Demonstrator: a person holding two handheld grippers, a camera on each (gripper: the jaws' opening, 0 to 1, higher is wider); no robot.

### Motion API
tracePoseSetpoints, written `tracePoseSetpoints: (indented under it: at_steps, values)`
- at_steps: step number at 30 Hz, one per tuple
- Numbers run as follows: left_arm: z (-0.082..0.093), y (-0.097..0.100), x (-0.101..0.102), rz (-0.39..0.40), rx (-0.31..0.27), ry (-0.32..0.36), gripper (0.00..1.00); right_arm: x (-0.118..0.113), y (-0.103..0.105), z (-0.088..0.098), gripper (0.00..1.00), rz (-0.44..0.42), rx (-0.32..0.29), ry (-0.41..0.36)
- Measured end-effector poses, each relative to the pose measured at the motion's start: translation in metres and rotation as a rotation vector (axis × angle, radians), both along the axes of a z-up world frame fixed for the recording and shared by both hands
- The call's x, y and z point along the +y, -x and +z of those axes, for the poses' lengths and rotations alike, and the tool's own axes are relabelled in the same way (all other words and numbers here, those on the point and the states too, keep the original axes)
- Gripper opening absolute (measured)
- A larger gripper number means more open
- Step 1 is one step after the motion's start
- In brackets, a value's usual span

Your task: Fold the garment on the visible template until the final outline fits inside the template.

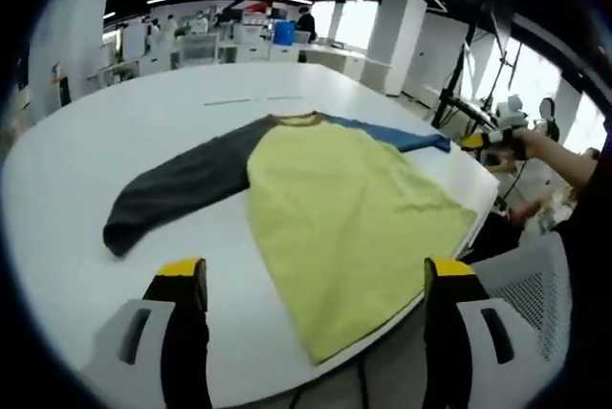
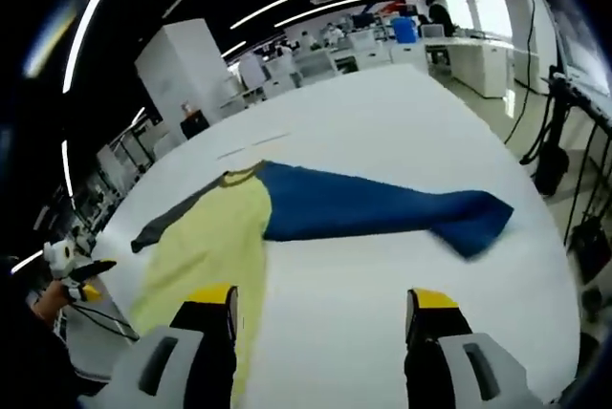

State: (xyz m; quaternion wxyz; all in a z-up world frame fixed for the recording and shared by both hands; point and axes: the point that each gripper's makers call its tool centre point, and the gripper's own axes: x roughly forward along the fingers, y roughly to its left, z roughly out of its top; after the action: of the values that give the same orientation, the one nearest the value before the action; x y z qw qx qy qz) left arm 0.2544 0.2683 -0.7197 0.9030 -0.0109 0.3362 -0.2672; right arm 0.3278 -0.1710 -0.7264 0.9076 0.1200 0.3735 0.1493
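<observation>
One garment [image 1: 344,208] lies spread flat on the white counter [image 1: 86,161]: a long-sleeved shirt with a pale yellow body, a mustard-edged collar [image 1: 298,119], one dark grey sleeve [image 1: 182,184] and one blue sleeve [image 1: 397,134]. In the left gripper view it fills the centre of the frame, collar toward the top, hem toward the lower right, where the yellow cloth reaches the counter's edge. The grey sleeve runs down to the left and ends in a cuff at middle left; the blue sleeve stretches toward the upper right.

In the right gripper view the same garment [image 2: 206,237] sits left of centre, the blue sleeve [image 2: 382,208] reaching across to the right of the frame, its cuff end lying a little crumpled. The grey sleeve [image 2: 172,218] shows as a narrow strip at the left. Two short faint lines [image 2: 253,144] mark the counter [image 2: 402,113] above the collar.

The left gripper [image 1: 314,280] rises from the bottom of its own view, its two yellow-tipped black fingers [image 1: 182,280] wide apart, holding nothing, above the counter's near edge. The right gripper [image 2: 320,304] likewise has its two fingers [image 2: 212,306] spread apart and empty, low in its frame.

At the right edge of the left gripper view a person's hand [image 1: 531,141] holds the other gripper beyond the counter. Desks and shelving stand in the office background at the top.
</observation>
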Motion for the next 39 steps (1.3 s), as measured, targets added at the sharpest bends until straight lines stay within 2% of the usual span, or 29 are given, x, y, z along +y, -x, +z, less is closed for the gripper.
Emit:
tracePoseSetpoints:
  at_steps: [7,13,18,23,29,30,32,36,39]
  values:
    - [0.01,-0.006,-0.004,-0.013,-0.036,0.0,0.99,-0.03,-0.011,-0.017,0.64,-0.1,0.029,0.003]
    - [0.02,-0.013,-0.005,-0.036,-0.076,-0.015,0.99,-0.05,-0.022,-0.026,0.58,-0.168,0.047,0.014]
    - [0.023,-0.019,-0.007,-0.052,-0.104,-0.021,0.99,-0.075,-0.031,-0.038,0.49,-0.257,0.086,0.053]
    - [0.03,-0.025,-0.009,-0.06,-0.14,-0.015,0.99,-0.089,-0.04,-0.041,0.4,-0.303,0.09,0.071]
    - [0.028,-0.024,-0.009,-0.066,-0.135,-0.008,0.99,-0.104,-0.046,-0.05,0.29,-0.375,0.13,0.09]
    - [0.028,-0.023,-0.011,-0.074,-0.133,-0.002,0.98,-0.114,-0.049,-0.055,0.27,-0.399,0.148,0.084]
    - [0.028,-0.021,-0.014,-0.079,-0.127,0.019,0.97,-0.116,-0.051,-0.055,0.22,-0.406,0.142,0.078]
    - [0.027,-0.018,-0.014,-0.083,-0.122,0.025,0.96,-0.128,-0.059,-0.059,0.21,-0.436,0.144,0.09]
    - [0.023,-0.017,-0.013,-0.084,-0.109,0.017,0.96,-0.132,-0.062,-0.063,0.18,-0.429,0.159,0.13]
